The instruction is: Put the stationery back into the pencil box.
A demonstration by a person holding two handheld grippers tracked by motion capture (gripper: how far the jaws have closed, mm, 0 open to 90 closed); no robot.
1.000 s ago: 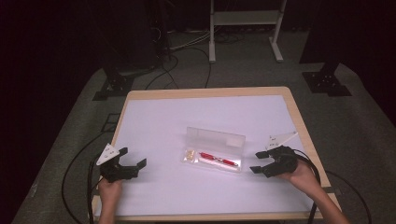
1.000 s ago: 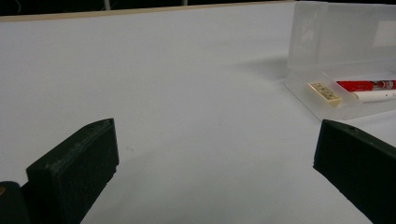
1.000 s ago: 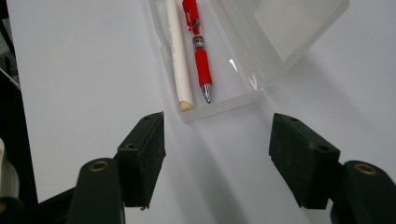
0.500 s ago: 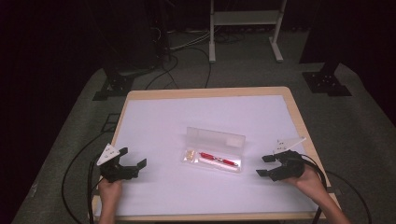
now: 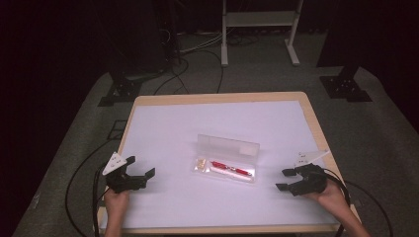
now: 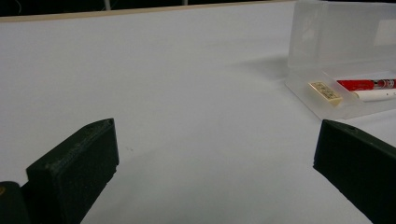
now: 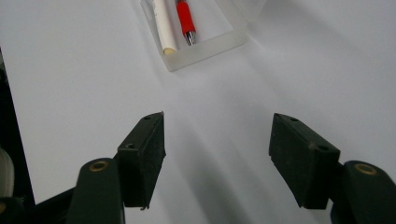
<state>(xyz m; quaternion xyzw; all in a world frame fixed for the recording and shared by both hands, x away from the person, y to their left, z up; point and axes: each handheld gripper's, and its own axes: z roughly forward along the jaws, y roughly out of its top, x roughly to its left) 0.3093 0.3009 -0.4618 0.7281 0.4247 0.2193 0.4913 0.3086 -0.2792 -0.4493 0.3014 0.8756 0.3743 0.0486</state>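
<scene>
— Currently, where is the pencil case [image 5: 226,160] sitting?

— I am seeing it lying open mid-tabletop [image 5: 163,123], toward the near edge, a red pen [image 5: 230,169] inside.

— And the tongs?

— I am holding the left gripper [image 5: 139,168] near the near-left corner and the right gripper [image 5: 285,179] near the near-right corner, both with jaws apart, clamping nothing.
</scene>
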